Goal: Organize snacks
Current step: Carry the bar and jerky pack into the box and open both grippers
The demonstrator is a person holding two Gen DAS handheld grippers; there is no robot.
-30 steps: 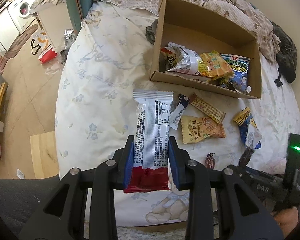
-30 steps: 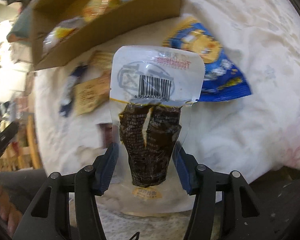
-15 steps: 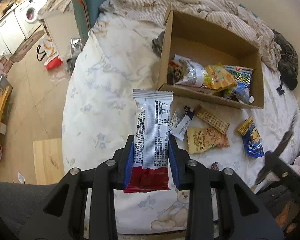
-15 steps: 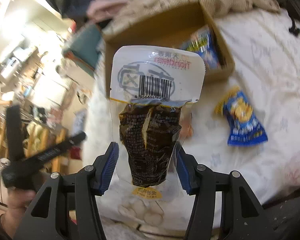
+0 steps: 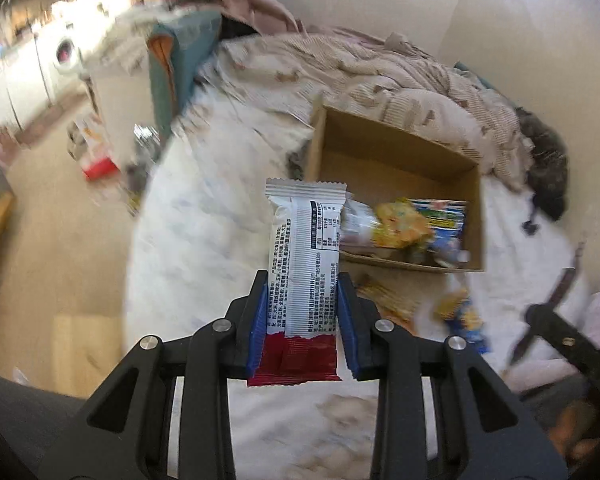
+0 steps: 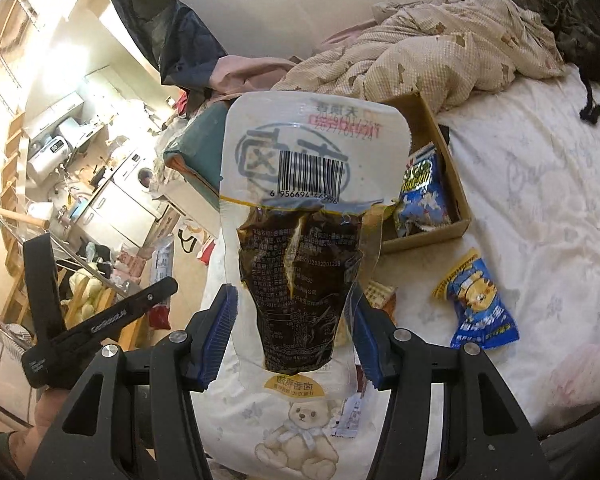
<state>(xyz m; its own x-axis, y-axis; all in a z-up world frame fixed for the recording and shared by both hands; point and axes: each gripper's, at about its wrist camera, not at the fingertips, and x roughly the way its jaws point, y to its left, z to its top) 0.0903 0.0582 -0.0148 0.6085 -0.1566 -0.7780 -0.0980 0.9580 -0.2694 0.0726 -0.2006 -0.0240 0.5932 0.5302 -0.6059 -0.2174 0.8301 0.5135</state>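
Observation:
My left gripper [image 5: 302, 308] is shut on a white and red snack bar [image 5: 304, 272], held upright above the bed. My right gripper [image 6: 294, 328] is shut on a clear pouch of dark brown snack [image 6: 300, 248] with a barcode, also lifted. The open cardboard box [image 5: 396, 148] lies on the bed and holds several snack packets [image 5: 404, 224]; it also shows in the right wrist view [image 6: 456, 184]. A blue packet [image 6: 480, 300] and other loose snacks [image 5: 384, 300] lie on the sheet in front of the box.
A rumpled beige quilt [image 6: 440, 40] lies behind the box. A dark garment [image 5: 548, 160] sits at the bed's far right. The bed's left edge drops to a floor with clutter [image 5: 96, 160]. The other gripper shows at the right in the left view [image 5: 556, 320].
Both grippers have lifted and tilted up with their snacks still held. The box now sits farther ahead in both views. The left view is blurred by motion.

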